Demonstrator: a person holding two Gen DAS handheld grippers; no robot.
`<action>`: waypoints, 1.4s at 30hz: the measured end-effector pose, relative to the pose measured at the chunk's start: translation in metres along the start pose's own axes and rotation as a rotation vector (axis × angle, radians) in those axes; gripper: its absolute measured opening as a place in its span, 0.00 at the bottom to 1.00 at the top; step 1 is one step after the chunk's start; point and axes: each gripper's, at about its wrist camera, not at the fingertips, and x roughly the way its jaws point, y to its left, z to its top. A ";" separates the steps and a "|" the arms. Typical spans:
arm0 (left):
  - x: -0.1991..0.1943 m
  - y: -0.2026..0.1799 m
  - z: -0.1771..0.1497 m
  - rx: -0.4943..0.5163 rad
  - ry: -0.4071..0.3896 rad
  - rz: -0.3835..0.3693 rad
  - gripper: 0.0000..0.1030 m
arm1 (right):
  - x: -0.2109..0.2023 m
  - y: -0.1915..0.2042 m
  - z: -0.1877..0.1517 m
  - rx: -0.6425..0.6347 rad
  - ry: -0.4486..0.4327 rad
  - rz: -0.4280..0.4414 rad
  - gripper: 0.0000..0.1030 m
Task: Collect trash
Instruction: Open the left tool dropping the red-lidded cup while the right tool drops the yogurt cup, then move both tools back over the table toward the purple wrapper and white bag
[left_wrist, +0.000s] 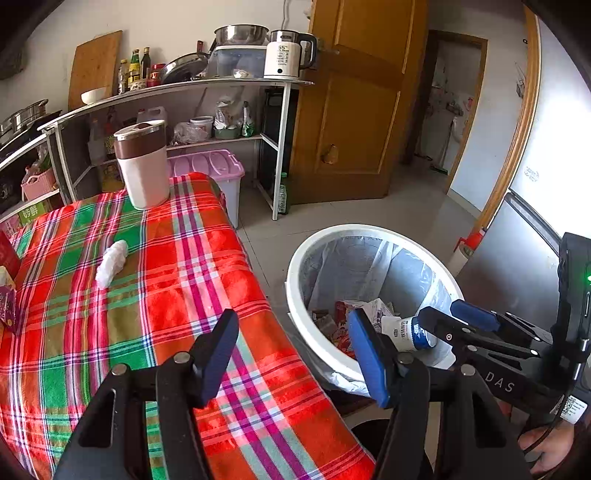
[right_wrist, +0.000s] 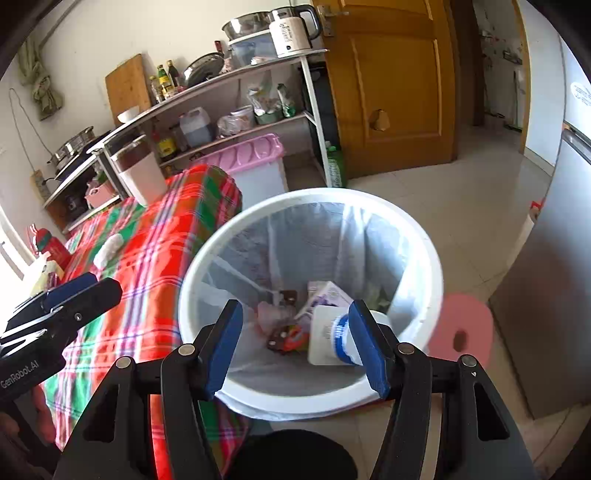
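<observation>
Your right gripper hangs over the trash bin, jaws apart, empty; your left gripper is empty too, crumpled tissue sitting on the table.

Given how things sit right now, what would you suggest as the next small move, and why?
Probably swing the left gripper back over the table toward the crumpled white tissue. Its jaws are empty above the plaid cloth, and the tissue looks like the only loose scrap left there. The right gripper is open over the bin, with the white cup seemingly dropping in.
</observation>
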 end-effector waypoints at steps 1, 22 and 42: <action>-0.003 0.005 0.000 -0.009 -0.003 0.007 0.62 | 0.000 0.006 0.000 -0.006 -0.003 0.007 0.59; -0.046 0.162 -0.027 -0.256 -0.055 0.272 0.62 | 0.038 0.127 0.013 -0.163 0.015 0.151 0.59; -0.060 0.289 -0.040 -0.432 -0.049 0.421 0.62 | 0.112 0.222 0.046 -0.204 0.094 0.227 0.59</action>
